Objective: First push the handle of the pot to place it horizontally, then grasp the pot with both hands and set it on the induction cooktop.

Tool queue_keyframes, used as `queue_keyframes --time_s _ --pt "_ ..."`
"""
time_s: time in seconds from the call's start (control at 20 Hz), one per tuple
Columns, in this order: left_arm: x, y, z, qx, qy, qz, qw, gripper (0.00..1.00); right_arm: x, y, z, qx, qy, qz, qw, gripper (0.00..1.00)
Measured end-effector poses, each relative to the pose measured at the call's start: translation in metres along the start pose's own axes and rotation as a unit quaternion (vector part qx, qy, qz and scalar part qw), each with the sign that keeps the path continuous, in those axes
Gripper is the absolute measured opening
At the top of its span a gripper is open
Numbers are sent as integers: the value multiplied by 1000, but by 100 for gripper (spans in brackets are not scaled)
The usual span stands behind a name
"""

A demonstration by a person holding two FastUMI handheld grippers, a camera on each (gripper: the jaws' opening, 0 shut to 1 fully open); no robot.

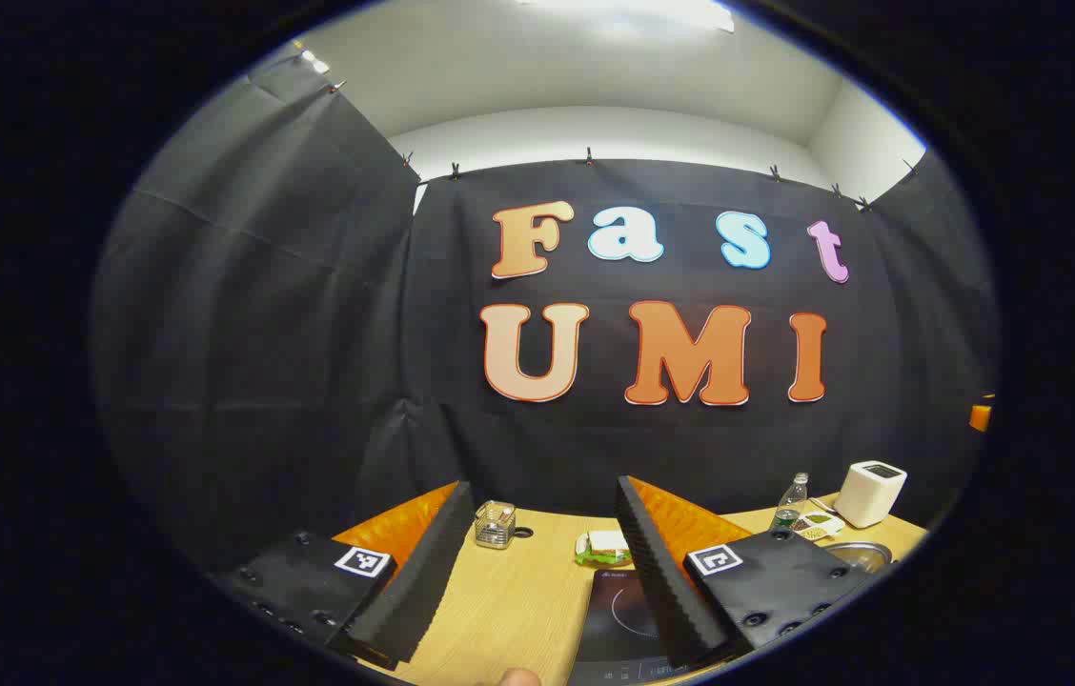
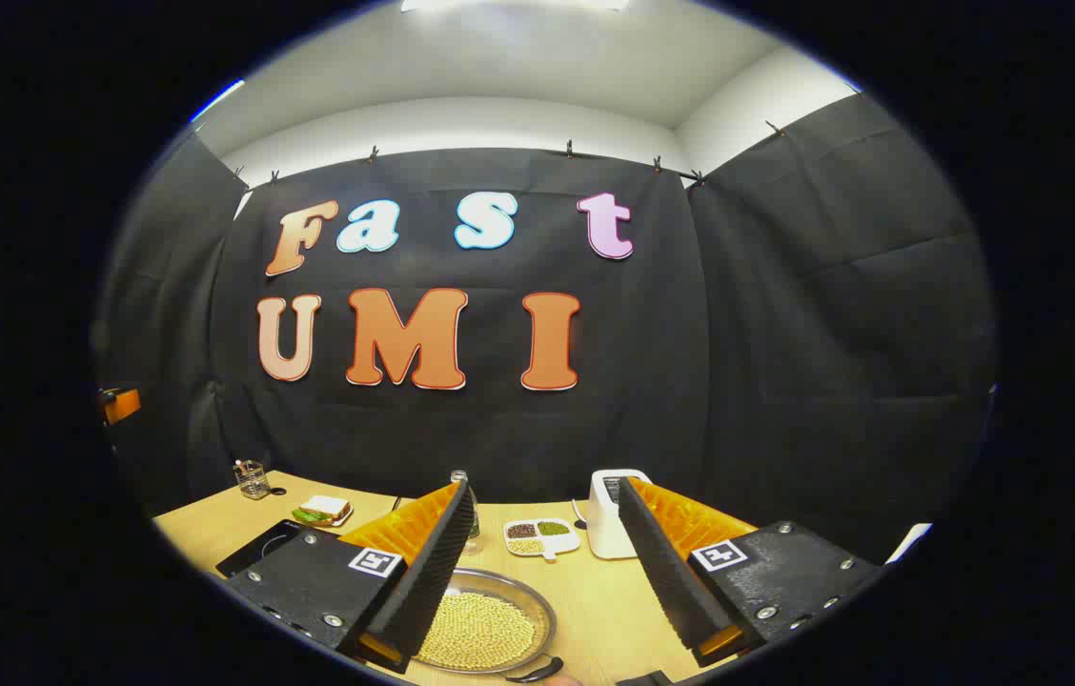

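In the right gripper view, the pot point(image 2: 485, 624) sits on the wooden table point(image 2: 595, 610) at about 6 o'clock, low in the scene. It is a shallow metal vessel, and it holds a bed of small pale yellow beans. Its dark handle point(image 2: 535, 674) projects from the near rim toward 5 o'clock. Beyond the pot, toward 12 o'clock from it, a white divided dish point(image 2: 542, 537) carries separate portions of dark, green and pale grains. A white toaster point(image 2: 610, 514) stands just beside that dish. A clear bottle point(image 2: 471, 522) rises behind the left finger. At 9 o'clock, a plate with a sandwich point(image 2: 325, 511) lies near a small clear container point(image 2: 252, 479), whose contents cannot be made out. The induction cooktop point(image 2: 261, 548) lies dark and flat at 8 o'clock, well apart from the pot.

The right gripper point(image 2: 547, 572) is held level above the table, fingers wide apart and empty, the left finger overlapping the pot's rim in view.

In the left gripper view, the left gripper point(image 1: 537, 581) is likewise wide open and holds nothing. It is poised over the table with the induction cooktop point(image 1: 618, 610) between its fingers at 6 o'clock. The pot's rim point(image 1: 857, 553) shows at 4 o'clock, past the right finger. A fingertip point(image 1: 520, 677) shows at the lower edge.
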State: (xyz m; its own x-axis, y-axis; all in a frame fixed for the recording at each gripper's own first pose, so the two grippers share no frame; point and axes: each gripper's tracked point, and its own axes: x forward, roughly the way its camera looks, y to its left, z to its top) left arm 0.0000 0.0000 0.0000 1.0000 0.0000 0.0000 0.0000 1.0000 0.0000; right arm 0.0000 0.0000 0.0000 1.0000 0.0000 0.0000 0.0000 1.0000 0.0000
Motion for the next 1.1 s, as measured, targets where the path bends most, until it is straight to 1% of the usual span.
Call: queue_keyframes --time_s 0.05,0.1,0.2,0.3,0.6,0.8,0.95,1.0,1.05,1.1 --pt "-1 0 2 -2 -1 1 1000 98 -1 3 1 1 1 3 1000 100" --pt "-2 1 2 -2 -2 1 1000 98 -3 3 1 1 1 3 1000 100" --pt "-5 -1 6 -3 -10 -2 1000 99 -4 -1 2 -6 2 -4 1000 95" --pt "-8 -3 9 -3 -17 -7 1000 96 -8 -3 3 -7 3 -7 1000 95" --pt "-10 -13 12 -5 -22 -17 1000 99 -11 -4 8 -6 0 -12 1000 95" --pt "-10 -12 10 -5 -21 -17 1000 98 -11 1 5 -12 5 -11 1000 95" --pt "-8 -9 10 -4 -23 -12 1000 99 -11 5 0 -18 12 -7 1000 95" --pt "-10 -10 10 -2 -21 -11 1000 99 -11 6 -2 -20 15 -5 1000 88" --pt "-11 -10 10 0 -21 -11 1000 99 -11 8 -5 -23 17 -4 1000 95" --pt "-13 -11 13 1 -21 -11 1000 99 -12 9 -6 -25 19 -2 1000 94"
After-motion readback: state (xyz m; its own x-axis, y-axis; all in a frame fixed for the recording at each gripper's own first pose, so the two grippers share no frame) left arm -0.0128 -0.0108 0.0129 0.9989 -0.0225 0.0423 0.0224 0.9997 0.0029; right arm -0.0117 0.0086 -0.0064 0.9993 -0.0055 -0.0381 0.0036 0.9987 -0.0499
